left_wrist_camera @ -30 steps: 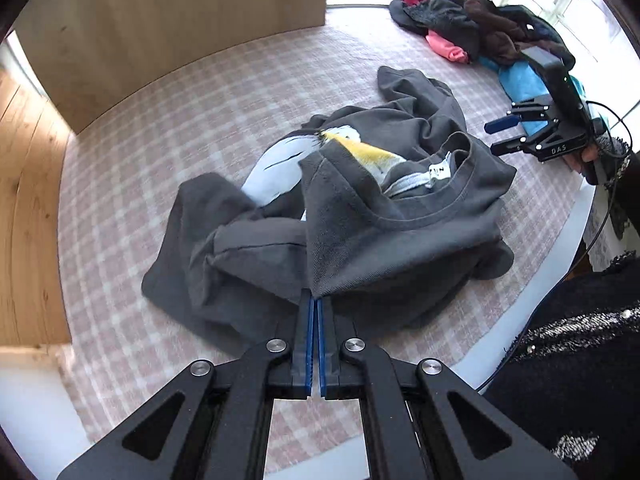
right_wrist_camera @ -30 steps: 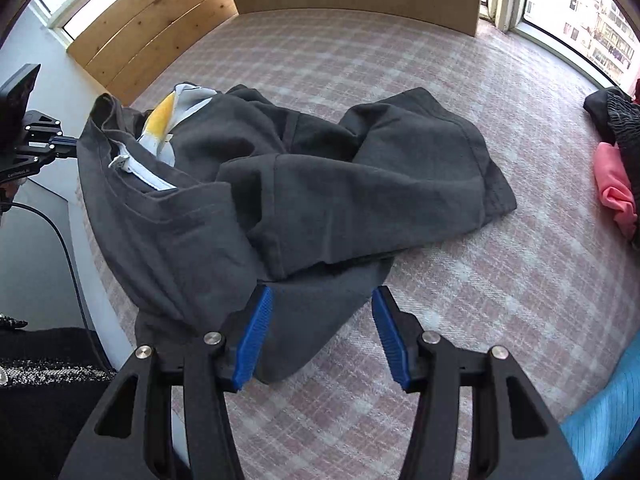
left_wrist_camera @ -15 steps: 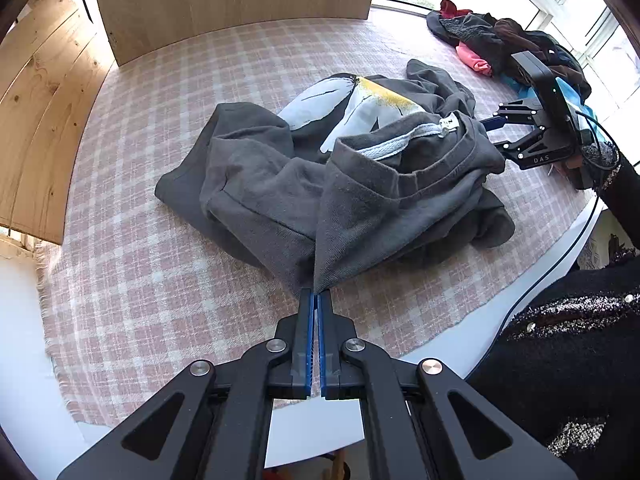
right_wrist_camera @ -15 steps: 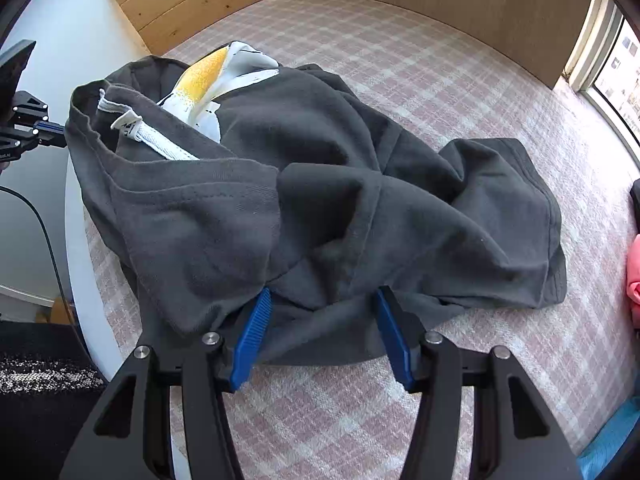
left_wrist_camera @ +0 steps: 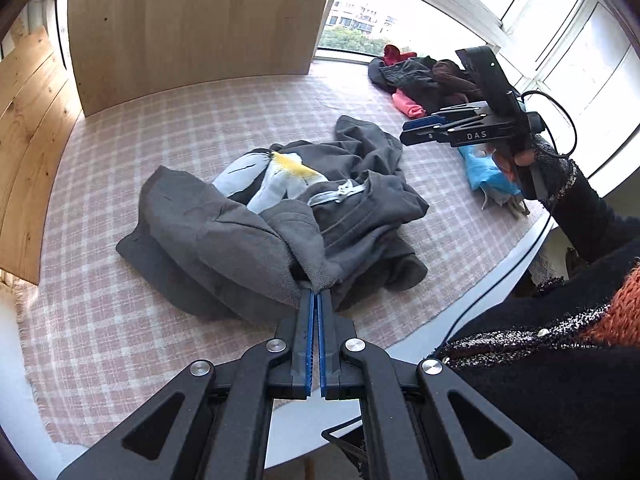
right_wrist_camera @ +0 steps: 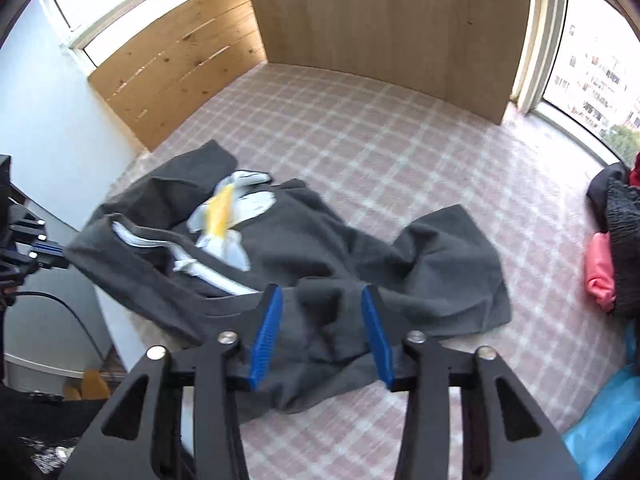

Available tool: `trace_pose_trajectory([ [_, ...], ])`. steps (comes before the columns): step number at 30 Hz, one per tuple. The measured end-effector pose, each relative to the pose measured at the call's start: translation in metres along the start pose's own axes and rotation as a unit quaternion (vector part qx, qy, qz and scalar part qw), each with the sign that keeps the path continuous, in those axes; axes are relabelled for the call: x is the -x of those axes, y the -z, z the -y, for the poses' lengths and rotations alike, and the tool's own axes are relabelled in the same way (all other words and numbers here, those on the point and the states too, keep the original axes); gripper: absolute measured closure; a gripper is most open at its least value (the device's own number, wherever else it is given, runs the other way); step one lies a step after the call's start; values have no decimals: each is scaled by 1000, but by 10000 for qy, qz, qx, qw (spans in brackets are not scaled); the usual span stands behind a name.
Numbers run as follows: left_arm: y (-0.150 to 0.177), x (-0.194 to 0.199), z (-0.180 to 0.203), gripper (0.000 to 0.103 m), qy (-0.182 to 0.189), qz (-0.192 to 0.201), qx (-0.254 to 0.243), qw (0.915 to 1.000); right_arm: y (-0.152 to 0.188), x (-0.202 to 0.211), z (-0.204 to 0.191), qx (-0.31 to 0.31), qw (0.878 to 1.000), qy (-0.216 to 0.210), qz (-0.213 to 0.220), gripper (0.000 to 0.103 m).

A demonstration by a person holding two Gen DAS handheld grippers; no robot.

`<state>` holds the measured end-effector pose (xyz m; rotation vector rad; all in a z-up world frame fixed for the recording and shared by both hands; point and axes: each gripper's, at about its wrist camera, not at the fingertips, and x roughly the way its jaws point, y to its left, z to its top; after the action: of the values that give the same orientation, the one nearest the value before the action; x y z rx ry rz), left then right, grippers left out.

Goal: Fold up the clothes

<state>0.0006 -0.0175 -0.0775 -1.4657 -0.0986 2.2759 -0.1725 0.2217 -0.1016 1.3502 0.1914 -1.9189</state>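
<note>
1. While its blue pads press together at the lower centre of the left view, the left gripper (left_wrist_camera: 315,300) pinches an edge of the grey shirt (left_wrist_camera: 256,236), pulling that fold up toward the camera.
2. Wide apart at the bottom of the right view, the right gripper (right_wrist_camera: 322,312) holds nothing; its pads (right_wrist_camera: 267,332) frame a rumpled part of the shirt (right_wrist_camera: 440,264), and contact cannot be told.
3. Seen from the left view, the right gripper (left_wrist_camera: 420,130) hangs in the air at the upper right, level and pointing left, above the shirt's far end.
4. A hand (left_wrist_camera: 524,160) in a dark sleeve (left_wrist_camera: 580,216) grips its handle, the forearm slanting down to the lower right.
5. Crumpled at mid-frame, the shirt shows a white and yellow print (left_wrist_camera: 280,176) and lies on a pink checked cloth (left_wrist_camera: 120,312).
6. Near the window at the upper right sit a clothes pile (left_wrist_camera: 420,78) and a blue garment (left_wrist_camera: 486,176).
</note>
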Motion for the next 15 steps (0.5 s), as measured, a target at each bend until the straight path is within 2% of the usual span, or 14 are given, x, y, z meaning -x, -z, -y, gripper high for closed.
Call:
trace_pose_trajectory([
  [3, 9, -10, 11, 102, 90, 35, -39, 9999, 18, -16, -37, -625, 9957, -608, -299, 52],
  [6, 25, -24, 21, 102, 340, 19, -83, 9994, 33, -43, -68, -1185, 9848, -1069, -682, 52],
  [8, 34, -31, 29, 102, 486, 58, -110, 9987, 36, -61, -83, -1489, 9773, -1176, -939, 52],
  [10, 42, -38, 35, 102, 603, 79, -149, 9980, 41, -77, -92, -1942, 9647, -1324, -1186, 52],
  [13, 51, -46, 45, 102, 680, 131, -286, 9972, 49, -96, -96, -2508, 9453, -1619, -1313, 52],
  [15, 54, -49, 49, 102, 734, 180, -300, 9967, 55, -105, -99, -2609, 9402, -1742, -1329, 52],
])
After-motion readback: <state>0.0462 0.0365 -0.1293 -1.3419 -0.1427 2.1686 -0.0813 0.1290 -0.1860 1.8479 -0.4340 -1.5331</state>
